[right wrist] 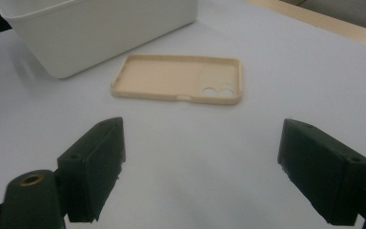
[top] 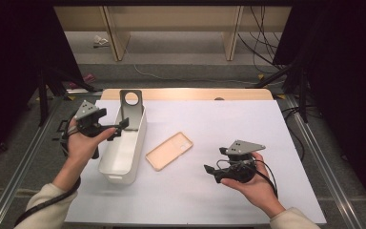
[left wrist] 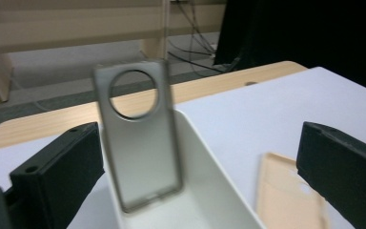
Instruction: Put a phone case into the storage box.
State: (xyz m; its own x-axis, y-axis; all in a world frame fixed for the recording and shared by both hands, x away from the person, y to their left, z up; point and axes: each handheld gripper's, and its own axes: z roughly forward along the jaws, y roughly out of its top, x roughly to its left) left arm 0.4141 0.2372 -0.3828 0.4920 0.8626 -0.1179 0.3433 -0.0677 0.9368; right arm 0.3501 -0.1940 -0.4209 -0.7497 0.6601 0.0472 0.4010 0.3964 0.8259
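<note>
- Grey phone case [top: 131, 109], high view: stands upright inside the white bin [top: 119, 164], leaning on its far end wall. The left gripper [top: 119, 128] hangs just beside the bin's left rim, jaws apart, nothing between them. A tan phone case [top: 169, 150] lies flat on the desk [top: 209, 119] right of the bin. The right gripper [top: 213, 171] sits low over the desk, well apart from both cases.
- Left gripper view: the grey case, blurred, shows between the spread jaws, untouched.
- Right gripper view: jaws stand wide apart and empty; the tan case lies ahead, open side up, just beside the bin.
</note>
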